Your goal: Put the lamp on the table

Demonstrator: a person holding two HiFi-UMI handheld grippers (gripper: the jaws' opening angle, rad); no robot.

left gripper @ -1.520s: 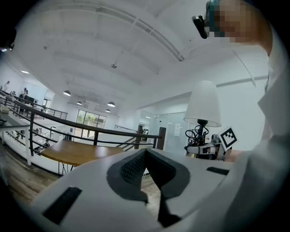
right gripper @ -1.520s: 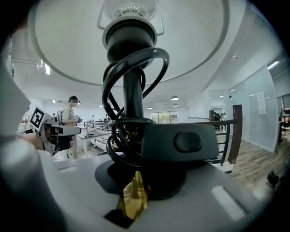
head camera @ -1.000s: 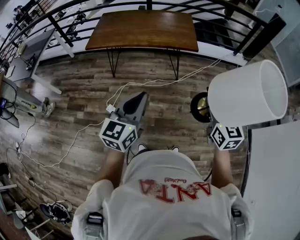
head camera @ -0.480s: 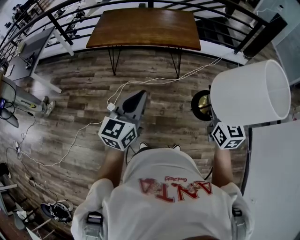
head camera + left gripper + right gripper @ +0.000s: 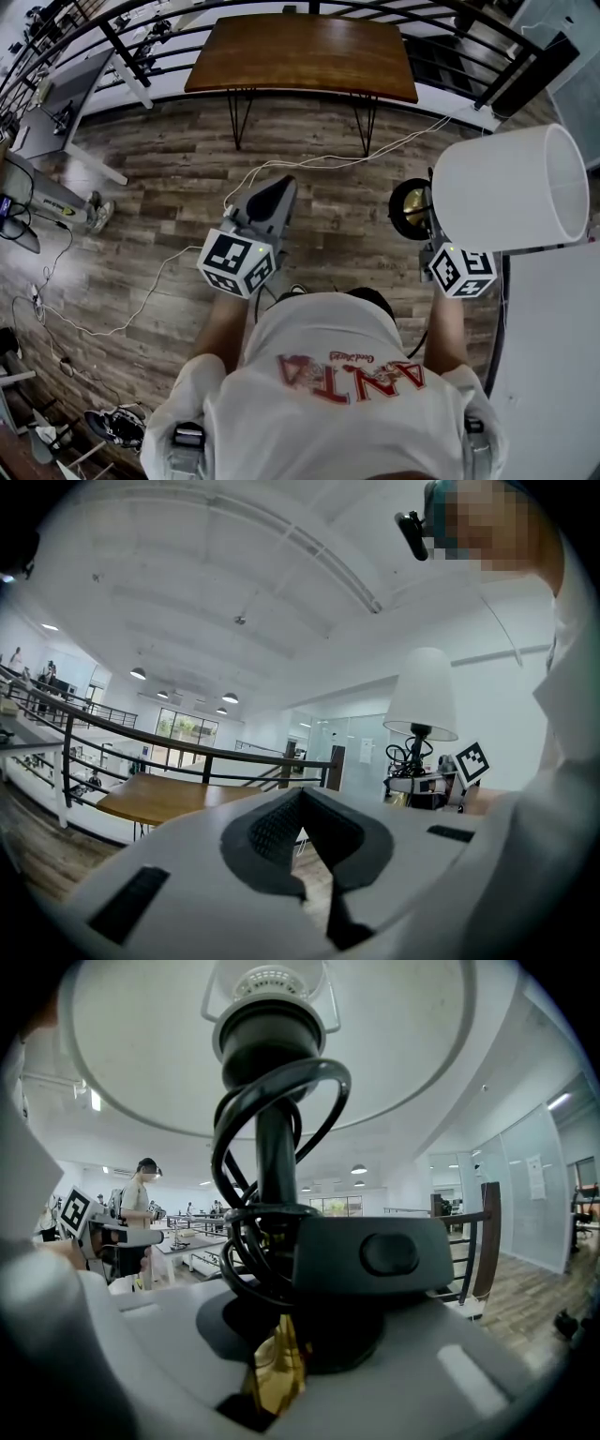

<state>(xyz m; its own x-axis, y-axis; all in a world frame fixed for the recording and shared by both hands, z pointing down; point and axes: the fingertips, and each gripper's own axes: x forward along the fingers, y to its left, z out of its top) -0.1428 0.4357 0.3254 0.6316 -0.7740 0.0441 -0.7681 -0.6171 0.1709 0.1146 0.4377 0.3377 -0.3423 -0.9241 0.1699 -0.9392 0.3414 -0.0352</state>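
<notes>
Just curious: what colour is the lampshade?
White; the lampshade shows best in the head view.

right hand-held gripper clamped on lamp stem, black cord coiled round it, white shade overhead

shirt: white, red print | left gripper: grey shell | marker cube: black-white squares

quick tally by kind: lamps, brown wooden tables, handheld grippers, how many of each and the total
lamp with white drum shade: 1
brown wooden table on black hairpin legs: 1
handheld grippers: 2 (left gripper shut and empty, right gripper shut on the lamp's stem)
total: 4
</notes>
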